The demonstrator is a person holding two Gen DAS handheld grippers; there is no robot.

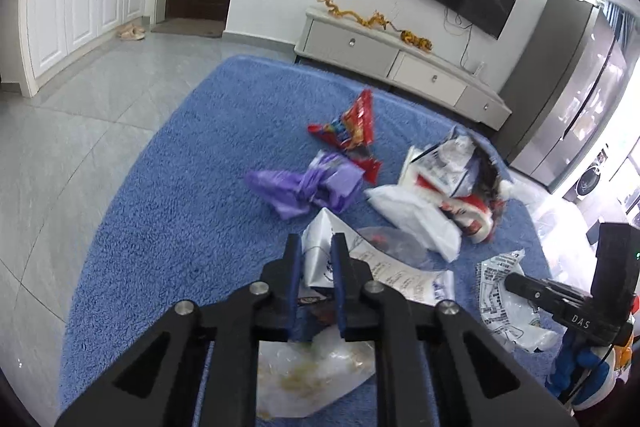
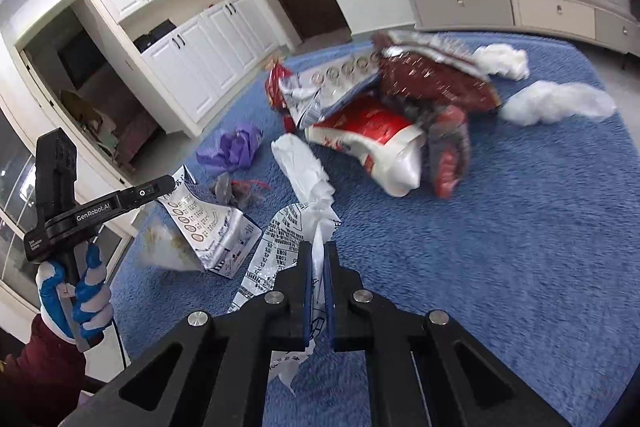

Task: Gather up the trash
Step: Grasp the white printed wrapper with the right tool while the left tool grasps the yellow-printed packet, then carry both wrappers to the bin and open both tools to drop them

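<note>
Both grippers sit low over the blue rug point(image 2: 520, 227), each clamped on litter. Left gripper point(image 1: 316, 247): jaws nearly together, pinching a folded silver-white printed wrapper point(image 1: 314, 259) that stands up between the pads, a clear stained bag point(image 1: 320, 367) hanging beneath. Right gripper point(image 2: 319, 255): jaws closed tight on a thin white printed plastic wrapper point(image 2: 280, 239), its crumpled length trailing ahead and left of the tips. Loose beyond: purple bag point(image 1: 304, 185), red snack packets point(image 1: 352, 127), white tissue wads point(image 2: 556, 103).

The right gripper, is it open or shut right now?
Shut: the right gripper has both pads pinching a thin white printed wrapper between them.
</note>
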